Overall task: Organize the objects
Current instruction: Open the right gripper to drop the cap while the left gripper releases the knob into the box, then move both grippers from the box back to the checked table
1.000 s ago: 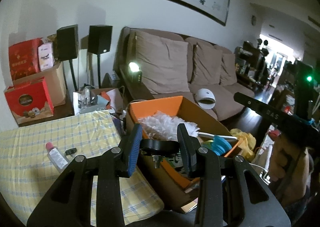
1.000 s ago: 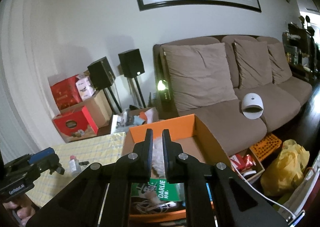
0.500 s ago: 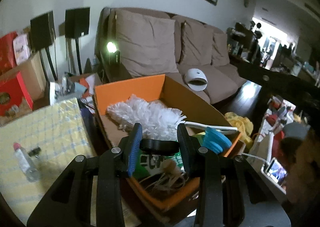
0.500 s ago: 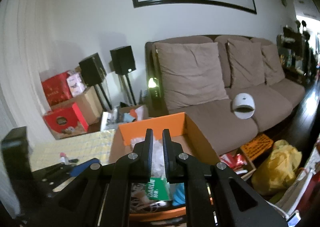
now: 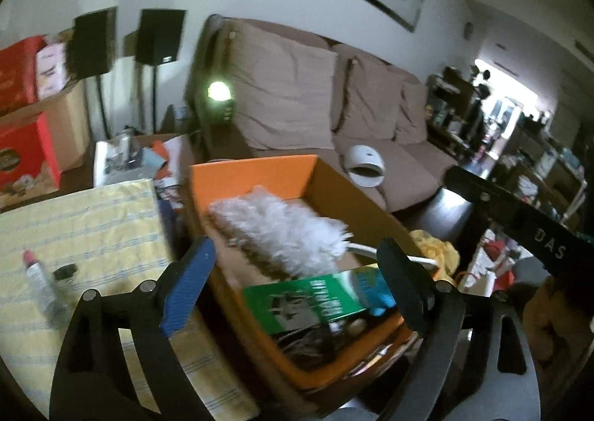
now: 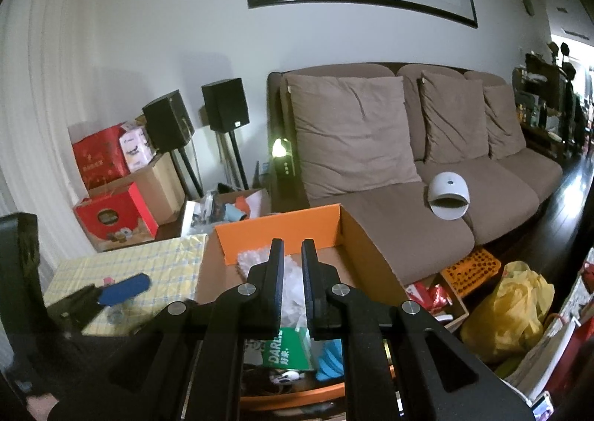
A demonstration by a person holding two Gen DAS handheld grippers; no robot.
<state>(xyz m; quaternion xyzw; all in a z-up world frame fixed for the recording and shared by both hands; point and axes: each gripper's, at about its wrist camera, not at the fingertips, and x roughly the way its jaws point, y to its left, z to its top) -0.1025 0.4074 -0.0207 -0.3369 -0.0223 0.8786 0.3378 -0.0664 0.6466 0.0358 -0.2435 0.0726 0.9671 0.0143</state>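
Clutter fills an orange cardboard box (image 5: 260, 176) that sits at the edge of a worktop (image 5: 85, 220) covered with a yellow checked cloth. Inside it lie a white fluffy duster (image 5: 282, 231), a green packet (image 5: 308, 298) with white lettering, a blue ridged item (image 5: 375, 291) and, at the near end, a dark tangle that is too blurred to name. The left tongs (image 5: 293, 280) hang over the near part of the box with their jaws opening (one pad blue, the other black) and nothing pressed between them; only the packet and duster show through the gap below. The right tongs (image 6: 292, 268) are drawn together with nothing between them, pointing over the same box toward a brown sofa (image 6: 408, 168). On the cloth, well apart from the box, lie a small clear bottle (image 5: 39, 280) with a pink cap and, just beside it, a small black cap (image 5: 65, 271).
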